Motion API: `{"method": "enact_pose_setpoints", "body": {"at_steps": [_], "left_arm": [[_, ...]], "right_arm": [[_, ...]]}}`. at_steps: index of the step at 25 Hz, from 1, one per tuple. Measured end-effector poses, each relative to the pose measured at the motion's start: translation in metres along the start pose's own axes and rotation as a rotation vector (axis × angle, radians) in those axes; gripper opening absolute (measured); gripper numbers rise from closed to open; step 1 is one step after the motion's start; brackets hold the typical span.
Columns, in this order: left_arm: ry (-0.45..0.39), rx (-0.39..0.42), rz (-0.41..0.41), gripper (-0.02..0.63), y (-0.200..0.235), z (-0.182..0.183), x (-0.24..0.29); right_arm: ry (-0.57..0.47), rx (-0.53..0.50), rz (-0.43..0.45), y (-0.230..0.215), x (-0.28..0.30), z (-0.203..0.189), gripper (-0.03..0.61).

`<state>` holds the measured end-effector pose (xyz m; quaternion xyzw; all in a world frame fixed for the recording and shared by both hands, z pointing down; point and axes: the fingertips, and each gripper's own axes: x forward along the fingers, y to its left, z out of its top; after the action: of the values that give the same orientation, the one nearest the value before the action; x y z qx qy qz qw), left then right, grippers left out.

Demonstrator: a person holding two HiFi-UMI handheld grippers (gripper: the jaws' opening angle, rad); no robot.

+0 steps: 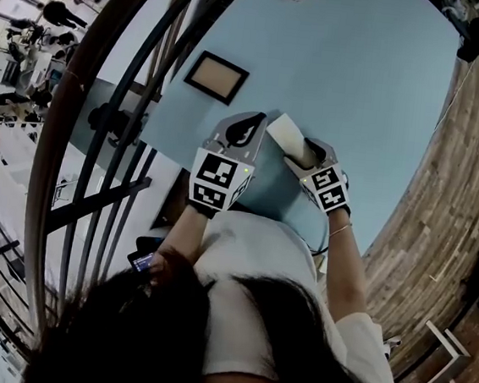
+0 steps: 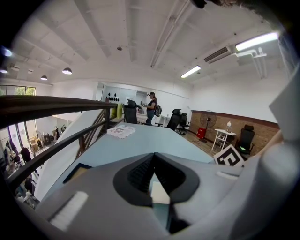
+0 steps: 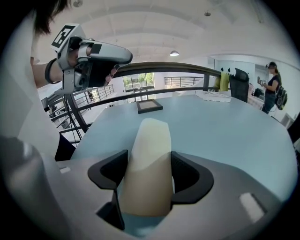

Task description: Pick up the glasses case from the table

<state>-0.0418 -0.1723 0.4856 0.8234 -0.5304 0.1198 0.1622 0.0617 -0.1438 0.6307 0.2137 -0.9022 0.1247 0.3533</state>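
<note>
So the right hand-held gripper (image 3: 149, 155) has the cream, rounded-end glasses case (image 1: 285, 134) between its jaws. The dark pads sit snug against both long sides, so it's pinching the case. The case pokes out ahead of the jaws over the near part of the light blue table (image 1: 361, 89). Can't really tell if its far end is touching the tabletop or is off it. The left hand-held gripper (image 1: 260, 117) sits just beside the case, on its left, jaw tips pressed together with nothing in them. Further out on the table there's a dark rectangular frame with a tan middle (image 1: 217, 76) lying flat, and way at the far end a stack of printed white papers (image 3: 213, 95).
</note>
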Motion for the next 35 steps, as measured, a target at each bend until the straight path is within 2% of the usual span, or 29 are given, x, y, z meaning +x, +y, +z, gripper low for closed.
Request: {"method": "enact_pose_setpoints", "body": {"at_steps": [14, 35], "left_arm": [[-0.03, 0.026, -0.015, 0.058, 0.0, 0.017, 0.007], [-0.108, 0.097, -0.129, 0.058, -0.028, 0.061, 0.016]], "right_arm": [[-0.099, 0.002, -0.096, -0.026, -0.021, 0.033, 0.29], [-0.361, -0.001, -0.413, -0.06, -0.132, 0.112, 0.29]]}}
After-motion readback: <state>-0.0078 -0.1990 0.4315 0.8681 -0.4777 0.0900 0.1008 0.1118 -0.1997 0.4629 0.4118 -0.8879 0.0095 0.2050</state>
